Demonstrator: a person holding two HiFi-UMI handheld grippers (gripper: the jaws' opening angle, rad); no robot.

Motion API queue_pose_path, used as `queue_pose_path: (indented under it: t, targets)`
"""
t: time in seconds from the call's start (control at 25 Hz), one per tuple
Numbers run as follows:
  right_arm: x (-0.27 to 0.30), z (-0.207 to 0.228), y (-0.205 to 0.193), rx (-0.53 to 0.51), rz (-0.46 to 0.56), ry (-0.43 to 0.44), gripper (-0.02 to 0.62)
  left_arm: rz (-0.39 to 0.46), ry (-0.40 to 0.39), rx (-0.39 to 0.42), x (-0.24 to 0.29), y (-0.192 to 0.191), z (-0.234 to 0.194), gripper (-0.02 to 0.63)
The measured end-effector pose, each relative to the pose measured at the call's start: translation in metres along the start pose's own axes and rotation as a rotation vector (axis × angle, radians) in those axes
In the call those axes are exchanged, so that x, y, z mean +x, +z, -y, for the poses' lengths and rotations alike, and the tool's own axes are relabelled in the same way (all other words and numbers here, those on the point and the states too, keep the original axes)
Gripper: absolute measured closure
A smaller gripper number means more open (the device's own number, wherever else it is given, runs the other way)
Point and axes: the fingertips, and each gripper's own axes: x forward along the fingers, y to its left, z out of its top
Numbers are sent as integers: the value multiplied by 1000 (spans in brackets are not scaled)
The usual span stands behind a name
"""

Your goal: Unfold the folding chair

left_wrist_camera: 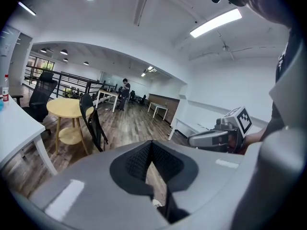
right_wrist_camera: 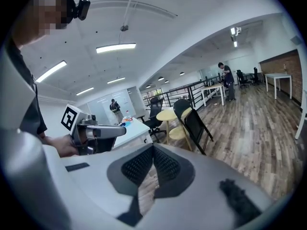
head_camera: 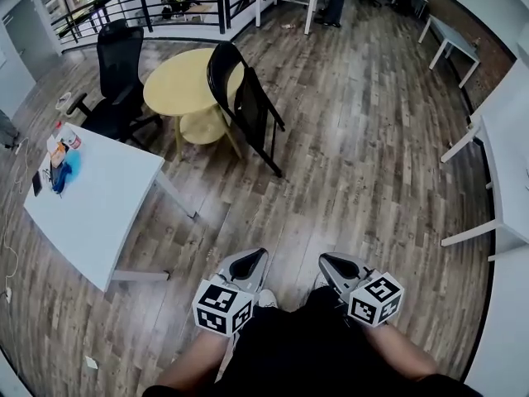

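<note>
Head view: black metal folding chair (head_camera: 246, 110) sits folded at 11 o'clock, leaning on round yellow wooden table (head_camera: 178, 89), well apart from both grippers. Left gripper (head_camera: 248, 265) and right gripper (head_camera: 337, 267) have jaws closed together, empty. Task not started: approach, grasp and unfold all remain.

The folding chair (head_camera: 248, 106) is black, frame and seat alike. Just left of it, the round table (head_camera: 178, 85) is pale yellow, and the office chair (head_camera: 116, 73) at far left is black. The near-left table (head_camera: 99, 209) is white, with a blue item (head_camera: 64, 174) on it. The floor (head_camera: 364, 155) shows grey-brown wood planks. The left gripper (head_camera: 258, 255) and right gripper (head_camera: 326, 260) are grey with black pads. Their cubes bear black square markers on white.
</note>
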Motion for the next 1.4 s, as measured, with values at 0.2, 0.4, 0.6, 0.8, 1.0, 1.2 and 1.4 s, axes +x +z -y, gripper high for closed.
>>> queue_pose_path:
  t: [0.2, 0.4, 0.6, 0.8, 1.0, 1.2, 1.4]
  targets:
    - [6, -2, -1, 7, -2, 4, 591, -20, 38, -33, -4, -14, -11, 598]
    - [18, -7, -6, 2, -23, 40, 591, -42, 59, -42, -4, -28, -17, 598]
    - [33, -10, -7, 1, -45, 75, 591, -42, 90, -58, -9, -30, -27, 598]
    - [45, -8, -5, -8, -53, 108, 591, -76, 75, -54, 0, -40, -23, 598]
    - [47, 10, -1, 5, -56, 107, 591, -85, 47, -62, 22, -35, -12, 598]
    - [57, 38, 13, 21, -37, 102, 591, -89, 54, -41, 47, -17, -22, 598]
    - [69, 74, 28, 48, -21, 88, 591, -107, 78, -39, 72, -1, -42, 598]
